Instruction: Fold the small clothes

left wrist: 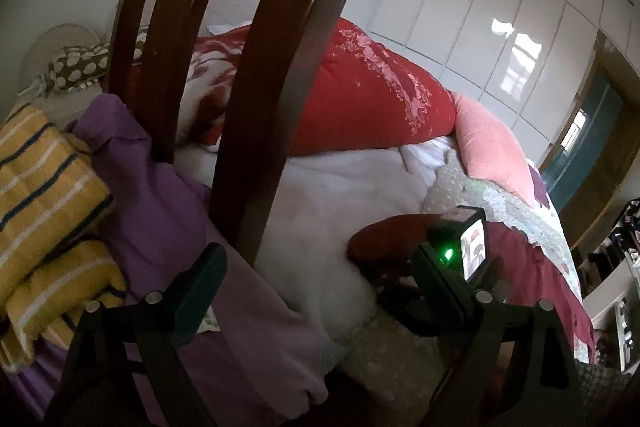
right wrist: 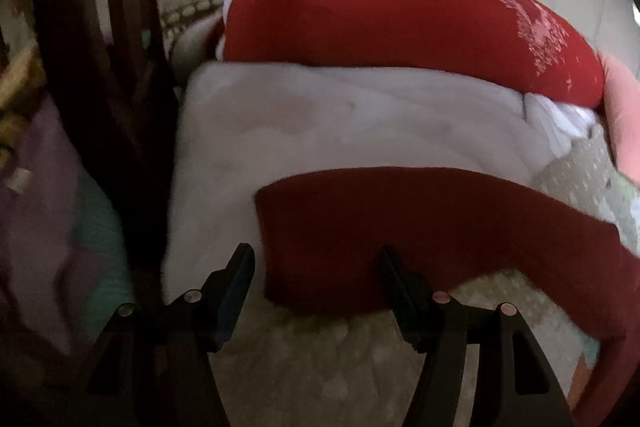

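Note:
A dark red garment (right wrist: pixel 420 227) lies flat on the bed over a white fluffy blanket (right wrist: pixel 320 123). My right gripper (right wrist: pixel 316 267) is open, its jaws just above the garment's near left edge, holding nothing. My left gripper (left wrist: pixel 320 279) is open and empty, close to a wooden chair back (left wrist: pixel 256 99). The right gripper's body with its lit screen (left wrist: pixel 464 247) shows in the left wrist view, over the red garment (left wrist: pixel 376 239). A purple garment (left wrist: pixel 180 219) and a yellow striped cloth (left wrist: pixel 44 195) lie on the chair to the left.
A big red quilt (left wrist: pixel 372 99) and a pink pillow (left wrist: pixel 492 143) sit further up the bed. A patterned bedspread (right wrist: pixel 340 355) covers the near part. The chair's wooden slats (right wrist: pixel 120 67) stand left of the bed. White wardrobe doors (left wrist: pixel 500 7) fill the far wall.

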